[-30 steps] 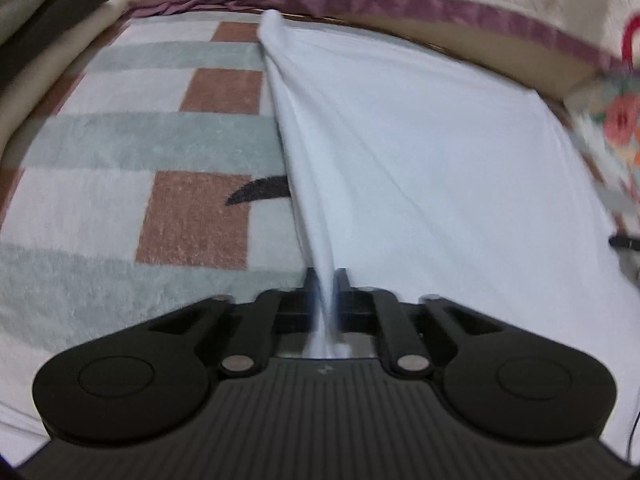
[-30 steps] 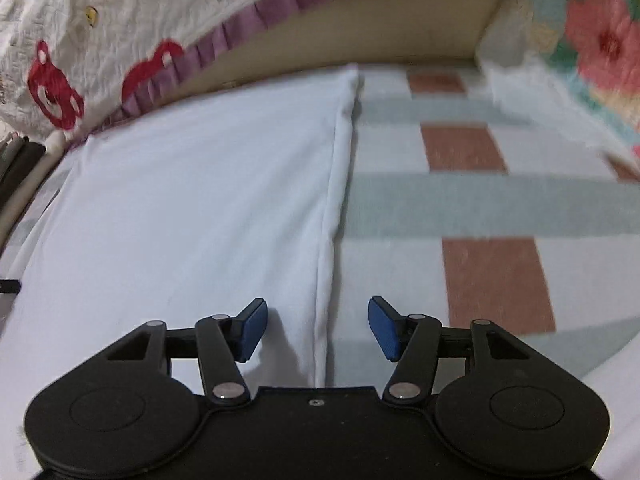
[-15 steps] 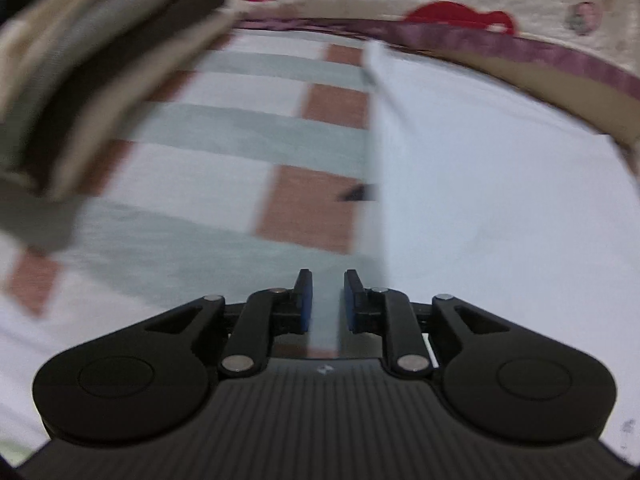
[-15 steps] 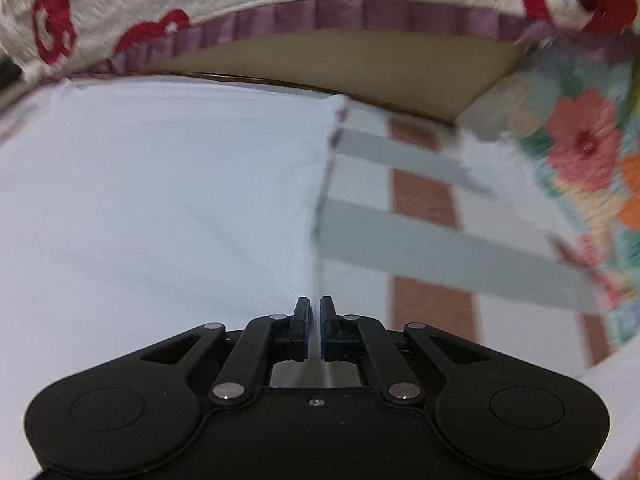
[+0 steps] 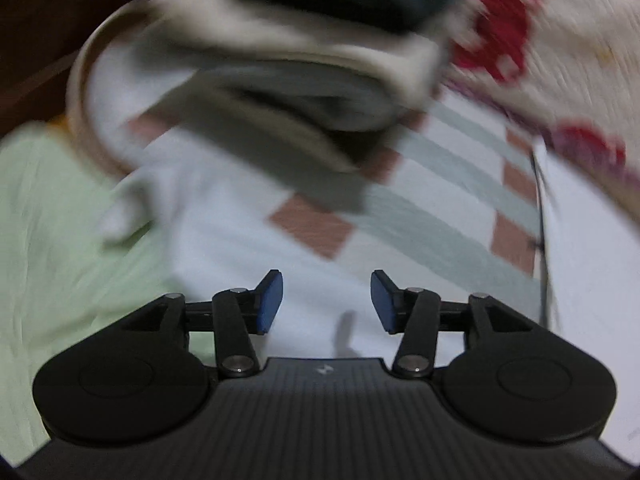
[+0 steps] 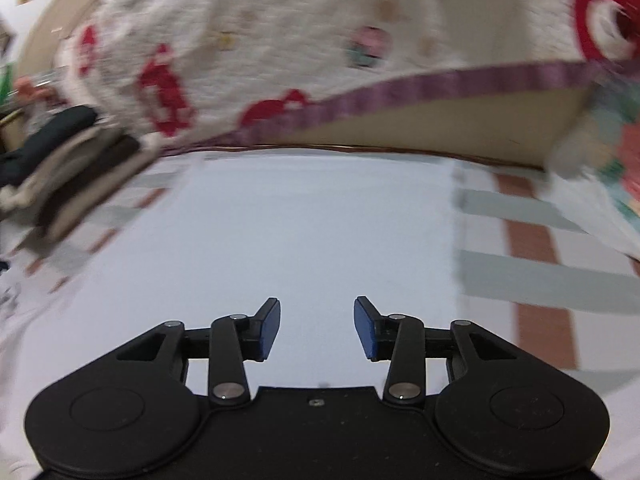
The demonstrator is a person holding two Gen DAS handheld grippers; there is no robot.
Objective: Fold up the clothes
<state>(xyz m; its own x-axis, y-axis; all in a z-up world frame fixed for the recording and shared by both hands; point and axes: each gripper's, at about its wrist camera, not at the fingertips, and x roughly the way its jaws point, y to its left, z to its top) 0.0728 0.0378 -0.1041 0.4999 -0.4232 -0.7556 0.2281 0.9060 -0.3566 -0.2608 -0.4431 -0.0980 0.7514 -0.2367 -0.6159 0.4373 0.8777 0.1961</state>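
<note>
Fingers: both pairs stand spread wide with the blue pads clear of everything. The left gripper (image 5: 326, 302) holds nothing; between its pads only bare checked bed cover (image 5: 432, 220) shows. The right gripper (image 6: 317, 328) likewise holds nothing and hangs over the white garment (image 6: 280, 240); whether the pads brush the cloth cannot be told from this angle.

Position of the work: the white garment lies flat and smooth on the bed cover as a neat rectangle with straight side edges, its far edge near the foot of the quilted backrest (image 6: 280, 40). That shape would fit a piece part-way through its folds or one laid down finished. A stack of folded clothes (image 5: 304, 80) sits to the left, near the garment but apart from it. A pale green garment (image 5: 60, 240) lies loose at the left gripper's near left.

Risks, as judged:
- Both views are blurred by motion; a grasp attempted at this pace may miss an edge or catch the bed cover with it.
- The left gripper points toward the stack; a careless sweep could topple it.
- Pinching a single layer of the white garment would drag the layers apart.
</note>
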